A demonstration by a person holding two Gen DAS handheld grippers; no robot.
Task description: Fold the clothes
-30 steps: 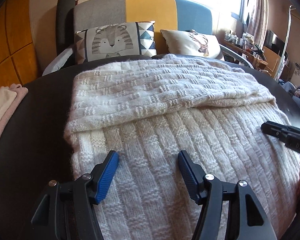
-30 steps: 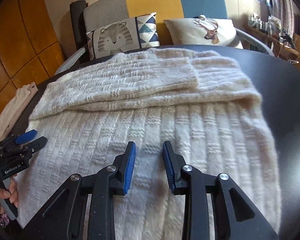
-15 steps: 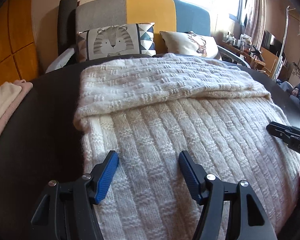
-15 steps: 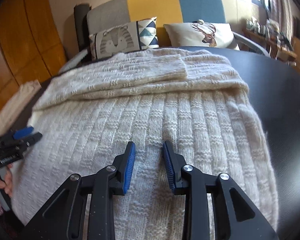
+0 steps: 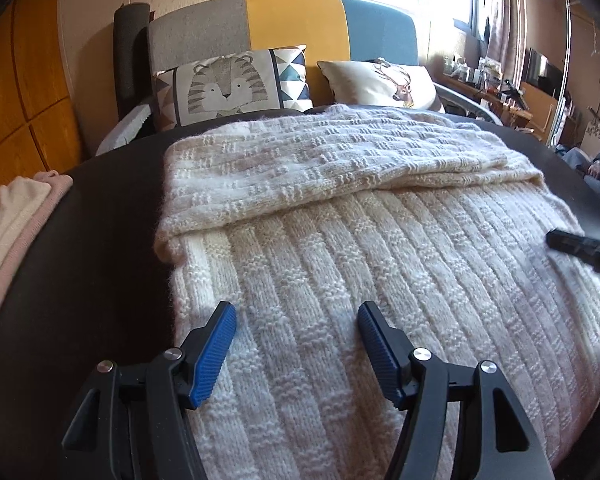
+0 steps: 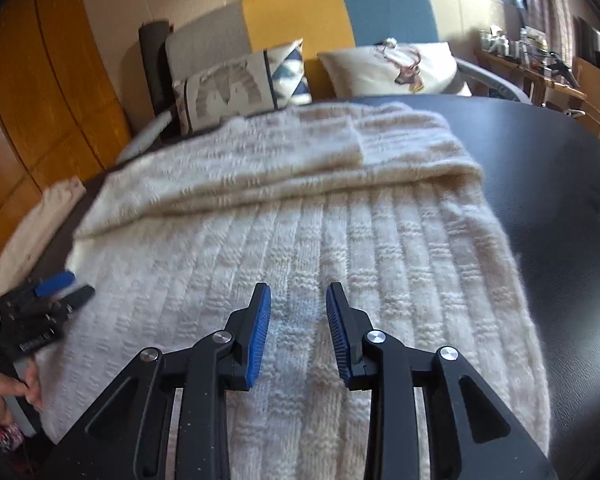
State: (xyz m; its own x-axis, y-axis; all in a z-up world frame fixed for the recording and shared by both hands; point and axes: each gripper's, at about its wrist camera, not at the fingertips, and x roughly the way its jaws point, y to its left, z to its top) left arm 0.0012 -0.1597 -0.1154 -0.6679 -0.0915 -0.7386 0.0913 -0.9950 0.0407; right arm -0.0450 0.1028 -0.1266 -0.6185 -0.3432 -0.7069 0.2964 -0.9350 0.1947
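Hovering over the cream sweater (image 5: 380, 264) (sleeves folded), left gripper (image 5: 296, 322) and right gripper (image 6: 298, 312) fingers spread, empty.

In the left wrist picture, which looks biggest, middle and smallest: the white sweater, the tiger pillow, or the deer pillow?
As they look in the left wrist view:
1. white sweater, by far the biggest, though it is also closest to the camera.
2. tiger pillow.
3. deer pillow.
The two pillows look close in size and the sweater hides their lower edges, so their order is unsure.
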